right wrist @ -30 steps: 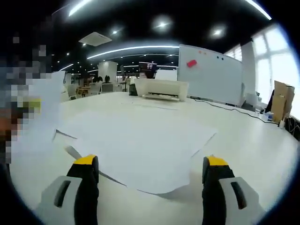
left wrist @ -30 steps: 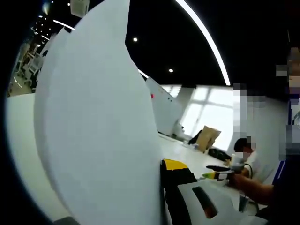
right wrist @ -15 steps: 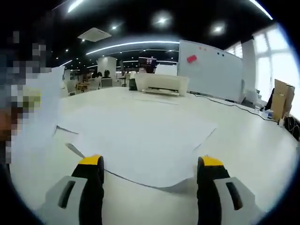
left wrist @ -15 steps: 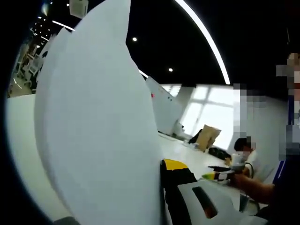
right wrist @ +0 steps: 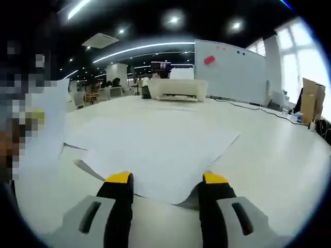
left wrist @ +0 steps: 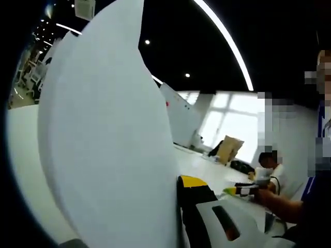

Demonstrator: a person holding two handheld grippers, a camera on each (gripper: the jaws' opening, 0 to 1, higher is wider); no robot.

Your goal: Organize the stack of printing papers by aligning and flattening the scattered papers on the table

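In the left gripper view, the left gripper (left wrist: 178, 217) is clamped on a white sheet (left wrist: 103, 144) standing upright, lifted off the table. In the right gripper view, loose papers (right wrist: 155, 150) lie spread mid-table (right wrist: 269, 150), their near edge curling up between the right gripper's (right wrist: 163, 187) parted jaws. A printer (right wrist: 176, 89) sits at the table's far edge, a whiteboard (right wrist: 232, 72) behind it to the right.

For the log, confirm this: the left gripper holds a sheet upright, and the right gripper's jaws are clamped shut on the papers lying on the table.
Not clamped: the right gripper view shows the right gripper open, its jaws apart at the near edge of the papers. The left gripper does hold a sheet upright.
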